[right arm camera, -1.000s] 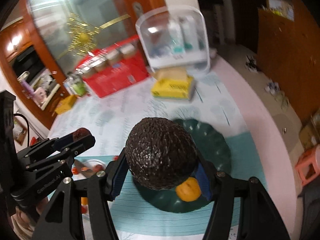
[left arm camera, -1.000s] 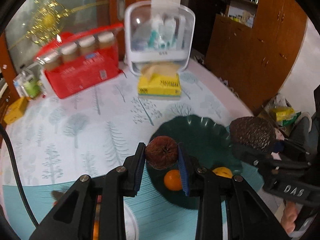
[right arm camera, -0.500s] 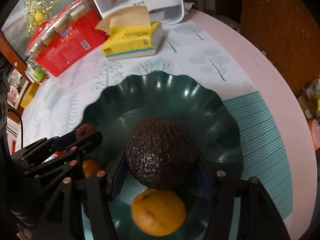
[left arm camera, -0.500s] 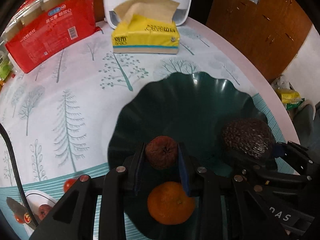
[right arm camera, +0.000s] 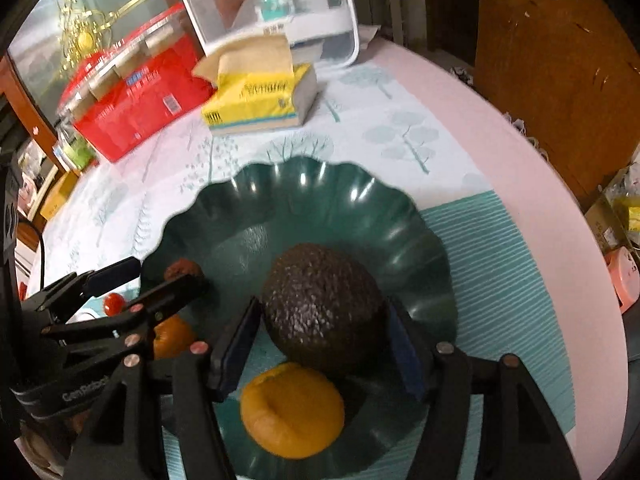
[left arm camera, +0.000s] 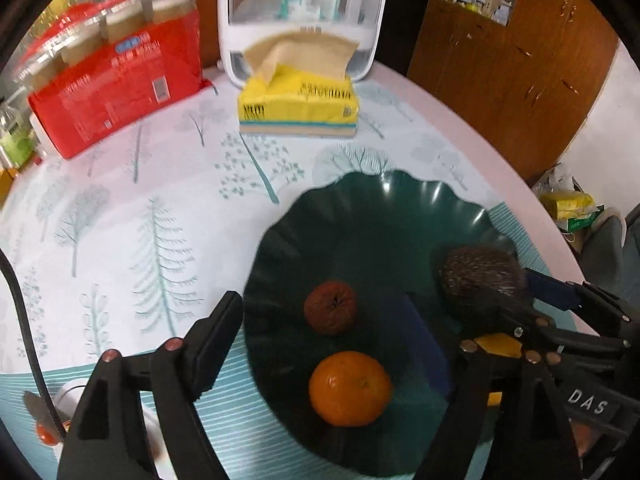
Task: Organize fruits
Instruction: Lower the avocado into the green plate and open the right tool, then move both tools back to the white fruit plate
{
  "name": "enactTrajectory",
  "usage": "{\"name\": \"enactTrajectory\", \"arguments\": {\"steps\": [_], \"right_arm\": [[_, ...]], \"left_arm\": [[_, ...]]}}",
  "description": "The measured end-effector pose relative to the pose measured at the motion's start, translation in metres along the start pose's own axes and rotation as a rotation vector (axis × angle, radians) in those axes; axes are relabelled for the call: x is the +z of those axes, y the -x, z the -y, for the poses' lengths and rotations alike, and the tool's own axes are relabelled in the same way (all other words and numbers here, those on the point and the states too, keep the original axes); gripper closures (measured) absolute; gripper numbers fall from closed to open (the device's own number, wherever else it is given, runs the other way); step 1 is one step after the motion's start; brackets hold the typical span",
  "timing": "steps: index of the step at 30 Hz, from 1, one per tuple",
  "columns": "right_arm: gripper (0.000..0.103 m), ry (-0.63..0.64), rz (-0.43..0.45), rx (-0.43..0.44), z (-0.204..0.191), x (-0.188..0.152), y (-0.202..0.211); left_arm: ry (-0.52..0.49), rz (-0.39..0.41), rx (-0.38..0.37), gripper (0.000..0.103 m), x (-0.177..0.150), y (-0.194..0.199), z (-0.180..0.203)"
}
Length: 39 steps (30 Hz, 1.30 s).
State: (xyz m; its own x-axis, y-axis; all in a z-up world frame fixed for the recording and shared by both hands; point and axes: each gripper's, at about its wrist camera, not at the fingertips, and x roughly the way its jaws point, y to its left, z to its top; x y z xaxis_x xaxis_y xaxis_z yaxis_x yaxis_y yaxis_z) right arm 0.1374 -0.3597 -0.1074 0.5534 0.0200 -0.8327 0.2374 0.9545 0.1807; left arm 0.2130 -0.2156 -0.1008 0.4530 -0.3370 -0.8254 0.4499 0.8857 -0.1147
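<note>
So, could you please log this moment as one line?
left hand-held gripper: open, brown fruit released | right hand-held gripper: open around avocado | green plate: four fruits

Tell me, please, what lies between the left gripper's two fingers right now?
In the left wrist view, the brown wrinkled fruit and an orange lie in the green bowl between them, ungripped.

Green scalloped plate point(right arm camera: 352, 188): glossy, smooth, plastic-looking. Avocado point(right arm camera: 324, 312): dark, pebbly, rough skin. Brown fruit point(left arm camera: 331, 307): wrinkled, matt. Orange point(left arm camera: 350, 389): finely dimpled, slight sheen. Tablecloth point(left arm camera: 120, 216): smooth, tree print (cloth or vinyl, unclear). Tissue pack point(left arm camera: 298, 106): shiny yellow film, soft matt paper sticking out. Storage box point(left arm camera: 304, 12): clear glossy plastic. Cabinet point(left arm camera: 512, 68): brown wood.
</note>
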Motion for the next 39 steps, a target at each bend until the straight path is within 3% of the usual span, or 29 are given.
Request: {"name": "enactTrajectory", "arguments": {"steps": [8,14,23,33,39], "right_arm": [[0.039,0.038,0.076,0.054,-0.023,-0.001,0.043],[0.039,0.084,0.084,0.052,-0.045,-0.009,0.069],[0.039,0.174,0.129,0.099,-0.082,-0.018,0.127],[0.039,0.291,0.227,0.204,-0.146,-0.005,0.215],[0.039,0.367,0.242,0.269,-0.194,0.0,0.238]], "left_arm": [[0.05,0.051,0.012,0.022,-0.006,0.053,-0.01],[0.092,0.085,0.043,0.016,-0.022,0.101,-0.024],[0.1,0.166,0.178,0.015,-0.056,0.185,-0.043],[0.193,0.305,0.344,0.011,-0.093,0.29,-0.1],[0.269,0.365,0.386,0.006,-0.116,0.327,-0.138]]}}
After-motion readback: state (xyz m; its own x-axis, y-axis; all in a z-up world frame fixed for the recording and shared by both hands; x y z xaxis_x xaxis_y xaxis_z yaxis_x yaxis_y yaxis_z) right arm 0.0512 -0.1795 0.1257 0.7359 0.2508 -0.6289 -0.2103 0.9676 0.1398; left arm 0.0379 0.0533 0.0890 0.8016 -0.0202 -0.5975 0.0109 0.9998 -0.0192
